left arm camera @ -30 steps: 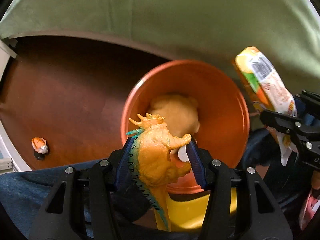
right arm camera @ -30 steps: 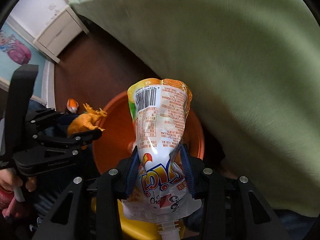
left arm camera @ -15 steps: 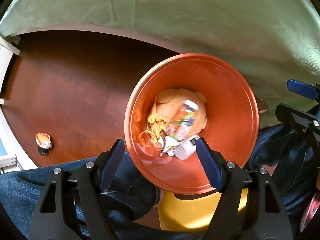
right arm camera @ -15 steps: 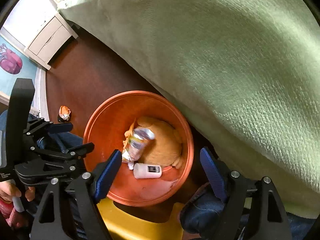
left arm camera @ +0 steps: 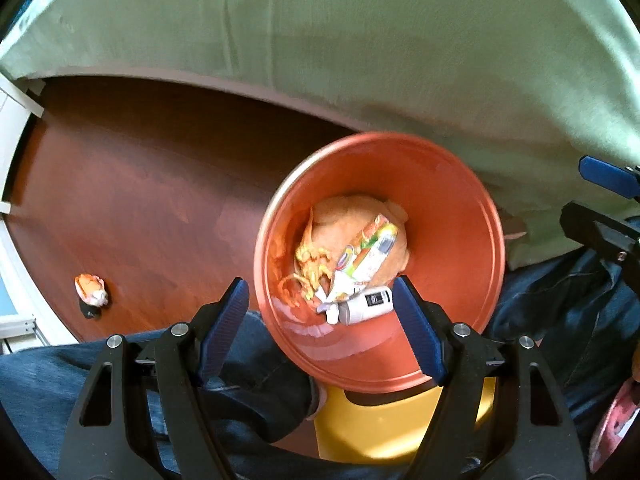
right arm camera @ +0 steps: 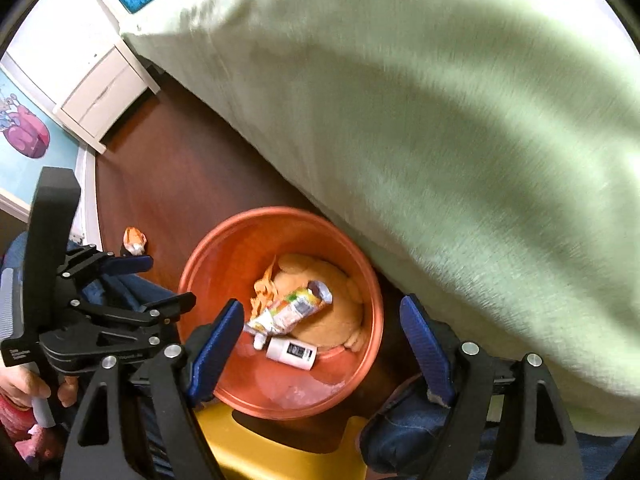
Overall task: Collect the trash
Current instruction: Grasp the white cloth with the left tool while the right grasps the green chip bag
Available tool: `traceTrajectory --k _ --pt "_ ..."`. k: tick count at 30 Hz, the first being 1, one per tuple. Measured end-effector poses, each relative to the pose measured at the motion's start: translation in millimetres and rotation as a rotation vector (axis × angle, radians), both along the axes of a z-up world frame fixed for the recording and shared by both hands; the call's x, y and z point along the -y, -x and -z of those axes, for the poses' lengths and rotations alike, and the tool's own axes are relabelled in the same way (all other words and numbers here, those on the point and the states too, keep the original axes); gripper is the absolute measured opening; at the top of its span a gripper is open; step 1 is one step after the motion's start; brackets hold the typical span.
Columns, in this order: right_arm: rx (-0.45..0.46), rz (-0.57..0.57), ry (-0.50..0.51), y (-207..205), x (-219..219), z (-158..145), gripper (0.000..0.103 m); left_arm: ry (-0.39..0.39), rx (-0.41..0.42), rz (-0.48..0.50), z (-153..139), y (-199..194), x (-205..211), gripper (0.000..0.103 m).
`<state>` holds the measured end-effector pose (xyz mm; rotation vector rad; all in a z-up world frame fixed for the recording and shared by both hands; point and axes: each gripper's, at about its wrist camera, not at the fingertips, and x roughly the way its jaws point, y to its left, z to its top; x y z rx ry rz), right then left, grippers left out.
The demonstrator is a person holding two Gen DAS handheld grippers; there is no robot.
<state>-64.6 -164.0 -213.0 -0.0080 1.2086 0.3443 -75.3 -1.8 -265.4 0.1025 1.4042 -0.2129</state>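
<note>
With both drops apparently made, I read the job as mostly done but not finished. My left gripper (left arm camera: 320, 320) hangs straight over the orange bin (left arm camera: 476, 216), jaws spread and nothing between the blue pads; they have just been opening, and the orange toy dinosaur (left arm camera: 312, 264) lies down in the bin. My right gripper (right arm camera: 320, 340) is likewise splayed wide and empty, its jaws also just opened, angled steeply down at the same bin (right arm camera: 240, 236). The printed drink pouch (right arm camera: 292, 308) lies slantwise across a pale orange lump I cannot identify, its spout end touching a small white bottle (right arm camera: 292, 354) on the bin floor. In the left view the pouch (left arm camera: 368, 256) sits just beside the dinosaur. Left to do, as far as I can see: one small orange-and-white scrap (left arm camera: 92, 290) on the dark wood floor (left arm camera: 152, 208), well apart from the bin, near the white skirting. The right view shows it too (right arm camera: 134, 240), beyond the left tool. A green bedspread (right arm camera: 440, 120) overhangs the bin's far side; anything under it is hidden. A yellow stool-like thing (left arm camera: 384, 424) sits below the bin. My judgement: one pickup remains.
</note>
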Motion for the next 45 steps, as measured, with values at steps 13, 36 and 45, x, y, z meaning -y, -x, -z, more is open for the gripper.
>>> traceTrajectory --k 13,36,45 --pt "0.401 0.089 -0.023 -21.9 29.2 -132.3 0.089 0.017 0.378 0.008 -125.9 -66.0 9.9 0.079" --pt "0.382 0.219 -0.040 -61.4 75.4 -122.1 0.090 0.052 0.380 -0.047 -155.5 -364.7 67.2 0.073" --pt "0.384 0.242 -0.057 -71.5 87.4 -127.5 0.090 0.094 0.402 -0.031 -170.4 -344.7 64.0 0.031"
